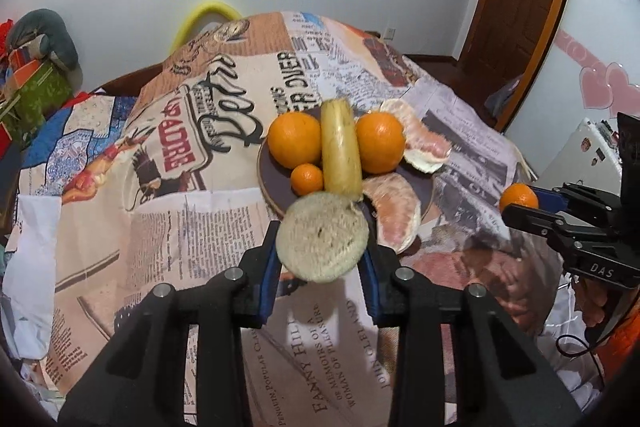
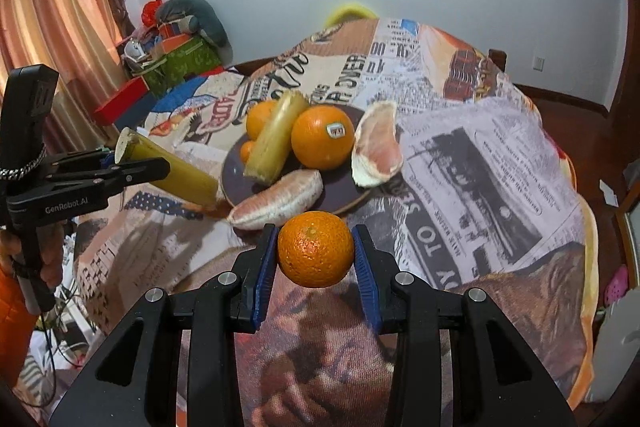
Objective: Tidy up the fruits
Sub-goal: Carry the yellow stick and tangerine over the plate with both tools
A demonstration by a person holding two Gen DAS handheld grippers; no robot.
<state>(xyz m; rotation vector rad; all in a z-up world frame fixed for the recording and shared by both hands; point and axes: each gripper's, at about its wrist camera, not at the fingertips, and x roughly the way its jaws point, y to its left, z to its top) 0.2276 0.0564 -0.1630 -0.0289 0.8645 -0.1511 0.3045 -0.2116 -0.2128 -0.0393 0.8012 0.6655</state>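
Left gripper pinches a sugarcane piece, cut end facing its camera, long axis toward the plate; right gripper squeezes a mandarin.

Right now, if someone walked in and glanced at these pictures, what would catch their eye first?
Probably the two fruits held in mid-air: the left gripper clamps a yellow-green sugarcane piece showing its pale cut end, and the right gripper clamps a small mandarin. Just beyond them, a dark round plate on the newspaper-print cloth is piled with two big oranges, another cane piece, a tiny mandarin and pink pomelo segments.
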